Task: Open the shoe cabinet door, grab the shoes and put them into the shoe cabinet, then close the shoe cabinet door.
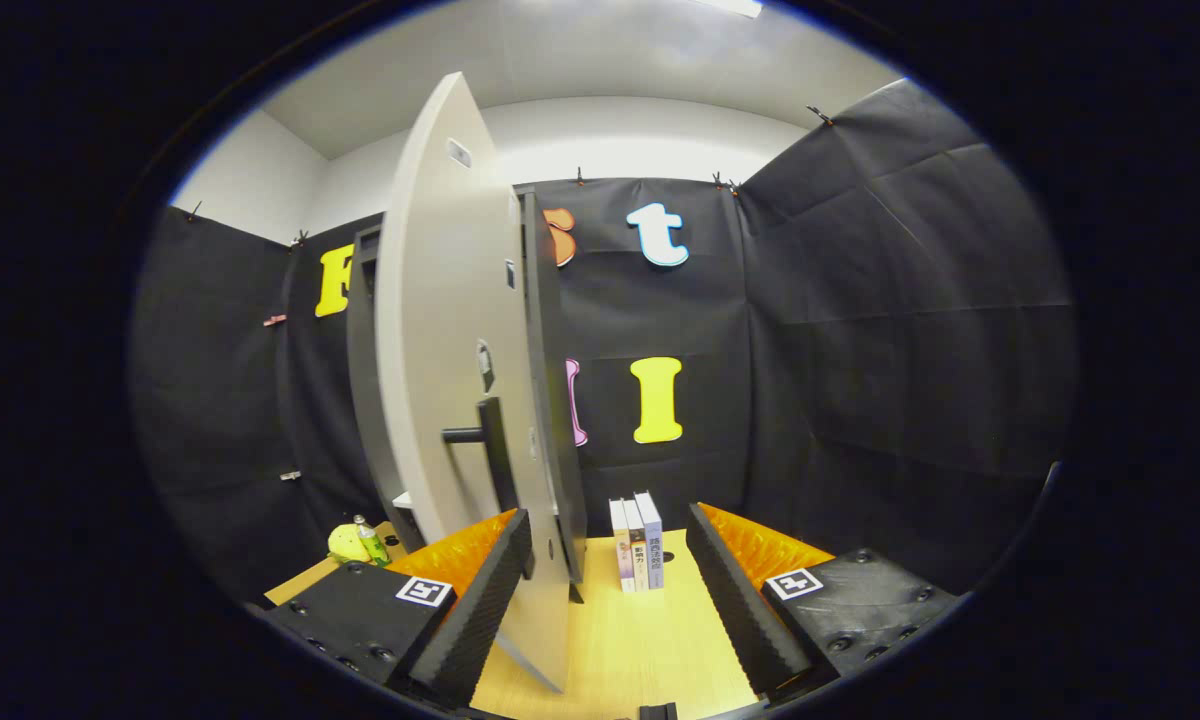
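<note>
door (440, 330): smooth matt panel | table (620, 640): pale wood grain | fingers (730, 600): ribbed pads, spread

A staged recording booth rather than a lived-in home: black cloth walls (860, 330) clipped up below a white ceiling at the top of the frame, and a wooden tabletop (620, 640) at lower centre (household props: upright books (637, 542), a bottle (369, 540)).

The gripper (610, 590) has ridged jaws on dark screwed blocks, each bearing a square tag.
</note>
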Motion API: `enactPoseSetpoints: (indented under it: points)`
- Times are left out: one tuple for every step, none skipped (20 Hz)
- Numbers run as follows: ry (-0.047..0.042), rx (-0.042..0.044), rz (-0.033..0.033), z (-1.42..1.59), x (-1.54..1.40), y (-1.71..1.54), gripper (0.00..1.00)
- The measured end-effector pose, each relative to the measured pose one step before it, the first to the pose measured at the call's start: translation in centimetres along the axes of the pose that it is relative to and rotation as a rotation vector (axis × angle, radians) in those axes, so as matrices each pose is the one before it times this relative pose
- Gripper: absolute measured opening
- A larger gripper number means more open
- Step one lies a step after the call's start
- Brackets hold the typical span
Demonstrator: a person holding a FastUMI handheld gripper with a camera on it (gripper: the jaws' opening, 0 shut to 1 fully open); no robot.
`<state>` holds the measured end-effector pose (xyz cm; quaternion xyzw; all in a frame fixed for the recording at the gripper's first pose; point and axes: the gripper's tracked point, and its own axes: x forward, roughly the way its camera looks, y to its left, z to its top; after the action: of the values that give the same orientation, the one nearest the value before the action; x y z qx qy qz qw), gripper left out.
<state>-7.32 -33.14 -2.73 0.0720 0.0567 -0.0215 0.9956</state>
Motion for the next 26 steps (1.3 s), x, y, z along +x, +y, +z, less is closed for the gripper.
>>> enactPoseSetpoints:
  points:
    - [0.00074,-0.00003,-0.01335,-0.001,0.801,-0.568,0.98]
    - [-0.00317,-0.00152,-0.01246,0.023,0.813,-0.473,0.98]
    - [-0.00127,-0.00215,-0.00869,0.072,0.775,-0.318,0.98]
    - [-0.00376,-0.00662,-0.00373,0.114,0.695,-0.071,0.98]
    - [-0.01007,-0.01374,-0.00599,0.360,0.615,-0.026,0.98]
    - [-0.00830,-0.01403,-0.00464,0.253,0.504,-0.069,0.98]
    - [-0.00835,-0.00992,0.00056,0.161,0.493,0.157,0.98]
    - [0.00070,-0.00612,0.00055,-0.047,0.345,0.315,0.98]
    - [0.00530,-0.00402,0.00233,-0.187,0.231,0.258,0.98]
    - [0.00456,-0.00590,-0.00133,-0.068,0.122,0.184,0.98]
    - [0.00486,-0.00506,-0.00190,-0.087,0.071,0.157,0.98]
    - [0.00080,-0.00062,-0.00178,-0.018,0.050,0.161,0.98]
    - [-0.00059,0.00059,0.00695,0.006,0.043,0.402,0.98]
    - [0.00088,-0.00146,0.00722,-0.005,0.085,0.499,0.98]
    - [0.00104,-0.00639,-0.00985,-0.065,0.137,0.029,0.98]
    - [-0.00427,-0.00124,-0.00560,0.230,-0.065,-0.131,0.97]
    - [0.00283,0.00241,-0.00679,-0.006,0.019,0.100,0.97]
    - [-0.00026,0.00636,-0.00605,-0.169,-0.136,0.203,0.97]
    - [-0.00285,0.00121,-0.01050,0.066,-0.183,0.207,0.97]
    - [-0.00346,-0.00656,-0.00565,0.048,-0.142,0.197,0.97]
    - [-0.00305,-0.00469,-0.00452,0.062,-0.216,0.415,0.97]
    - [0.00064,-0.00056,-0.00077,-0.059,-0.136,0.742,0.97]
    - [0.00441,0.00191,0.00625,-0.137,-0.027,0.463,0.97]
    - [0.00565,0.00490,0.01235,-0.174,-0.046,0.910,0.97]
    - [0.00556,0.00302,0.01605,-0.286,0.031,1.533,0.98]
    - [0.00775,0.00128,0.01465,-0.258,-0.511,1.871,0.98]
